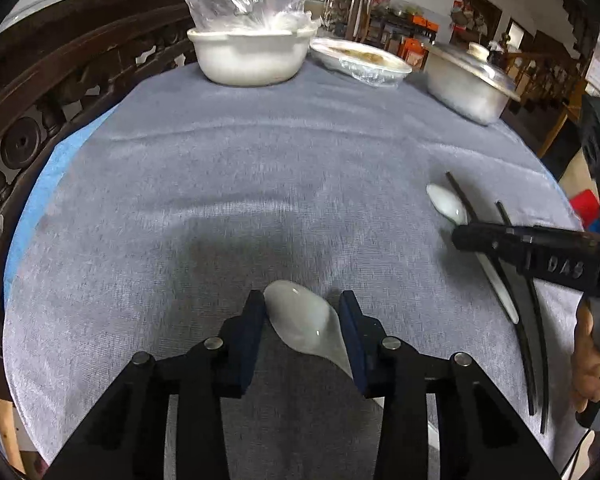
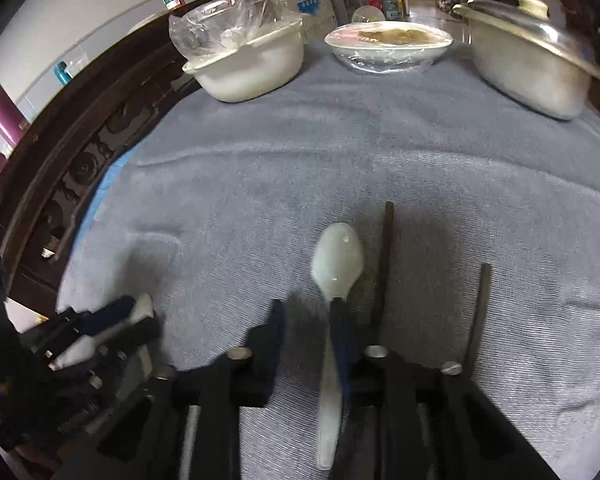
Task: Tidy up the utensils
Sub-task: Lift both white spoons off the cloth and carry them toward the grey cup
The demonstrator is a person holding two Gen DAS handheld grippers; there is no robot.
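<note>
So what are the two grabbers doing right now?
Left gripper: shut on a white spoon.
Right gripper: open, with another spoon lying on the cloth by its fingers.

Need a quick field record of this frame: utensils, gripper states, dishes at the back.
surface: grey cloth
left hand-held gripper: fingers on either side of a white spoon, grip not confirmed
right hand-held gripper: open, over second white spoon
chopsticks: two dark sticks lying right of the second spoon
far edge: white bowl with plastic bag, wrapped plate, lidded metal pot
</note>
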